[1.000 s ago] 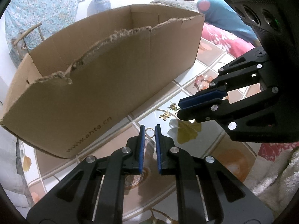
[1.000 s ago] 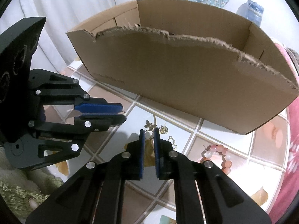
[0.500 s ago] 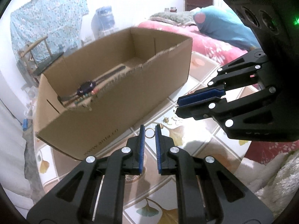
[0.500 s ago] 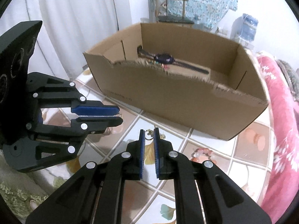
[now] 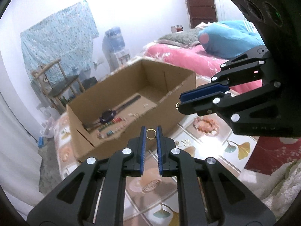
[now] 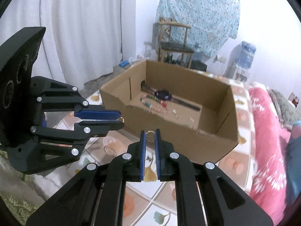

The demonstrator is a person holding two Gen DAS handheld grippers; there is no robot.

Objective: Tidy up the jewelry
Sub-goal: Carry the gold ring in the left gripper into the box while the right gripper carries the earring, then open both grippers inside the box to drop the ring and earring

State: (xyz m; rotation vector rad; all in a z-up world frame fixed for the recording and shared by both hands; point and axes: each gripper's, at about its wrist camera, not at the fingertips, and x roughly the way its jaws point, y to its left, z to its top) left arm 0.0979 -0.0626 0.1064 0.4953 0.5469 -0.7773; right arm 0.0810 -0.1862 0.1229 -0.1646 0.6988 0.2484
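My left gripper (image 5: pixel 150 130) is shut on a small gold ring earring (image 5: pixel 150 133), held above the table in front of the cardboard box (image 5: pixel 169 103). My right gripper (image 6: pixel 150 132) is shut on another gold ring earring (image 6: pixel 150 136); it shows in the left wrist view (image 5: pixel 179 104) with gold at its tips. The box (image 6: pixel 188 137) holds a dark watch (image 6: pixel 163 94) and a row of small beads (image 6: pixel 150 101). A pink bead bracelet (image 5: pixel 206 123) and small gold earrings (image 5: pixel 183 141) lie on the tablecloth.
The tablecloth (image 5: pixel 231 146) has a tile and ginkgo-leaf print. A pink bed (image 5: pixel 188 56) lies behind the box. A wooden chair (image 6: pixel 174 45) and a water dispenser (image 6: pixel 246 54) stand by the far wall, with a white curtain (image 6: pixel 84 28) at the left.
Both grippers have risen well above the table with their earrings, so the inside of the box has come into view. The box now looks lower and farther away.
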